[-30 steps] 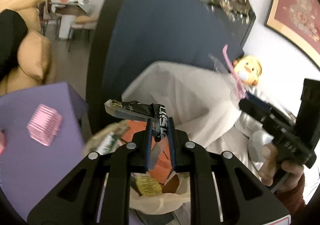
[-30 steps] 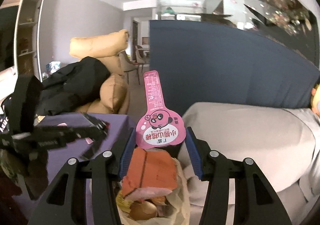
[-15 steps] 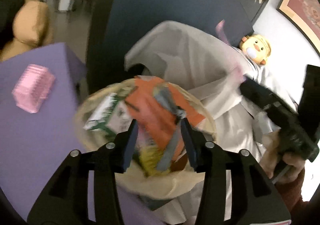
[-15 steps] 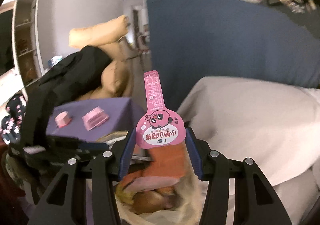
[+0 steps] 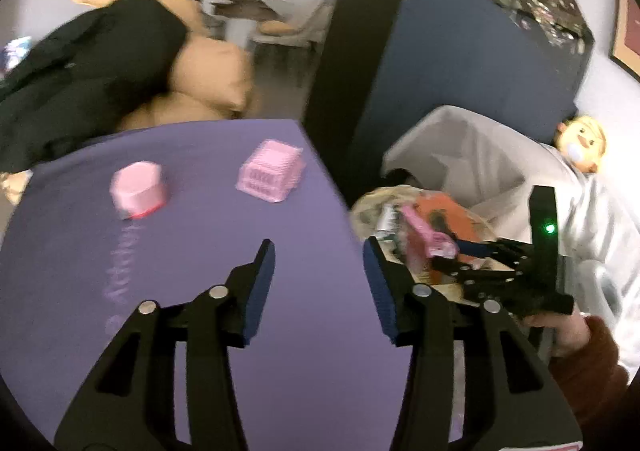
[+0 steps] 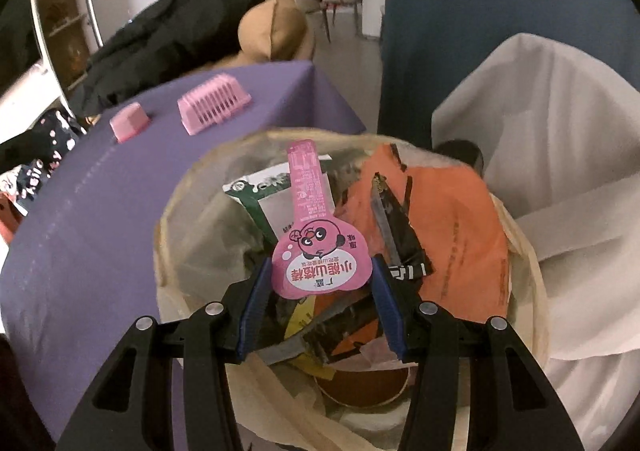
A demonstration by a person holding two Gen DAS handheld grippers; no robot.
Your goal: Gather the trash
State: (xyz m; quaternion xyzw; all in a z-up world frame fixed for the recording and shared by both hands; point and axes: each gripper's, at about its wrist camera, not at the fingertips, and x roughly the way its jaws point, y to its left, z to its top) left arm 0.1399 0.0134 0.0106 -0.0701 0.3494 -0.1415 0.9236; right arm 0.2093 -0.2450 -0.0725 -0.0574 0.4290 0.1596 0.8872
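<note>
My right gripper (image 6: 320,263) is shut on a pink snack wrapper (image 6: 320,271) with a cartoon face, its long tab pointing away from me. It hangs just above the mouth of a beige trash bag (image 6: 188,191), which holds an orange packet (image 6: 452,219), a black wrapper (image 6: 396,235) and a green-and-white carton (image 6: 268,203). My left gripper (image 5: 319,247) hovers over the purple table (image 5: 200,311) left of the bag (image 5: 364,207). Its jaws are opening with nothing between them. The left wrist view also shows the right gripper (image 5: 452,251) holding the pink wrapper (image 5: 424,235).
A pink slotted basket (image 5: 272,171) and a pink cup (image 5: 138,191) stand on the table's far part. A dark blue partition (image 5: 440,63) rises behind the bag. Pale cloth (image 6: 560,131) drapes a seat at the right. A black jacket (image 5: 80,71) lies on tan cushions.
The left gripper let go of the black wrapper over the bag, opened and swung left over the table. The right gripper sank towards the bag's mouth with the pink wrapper.
</note>
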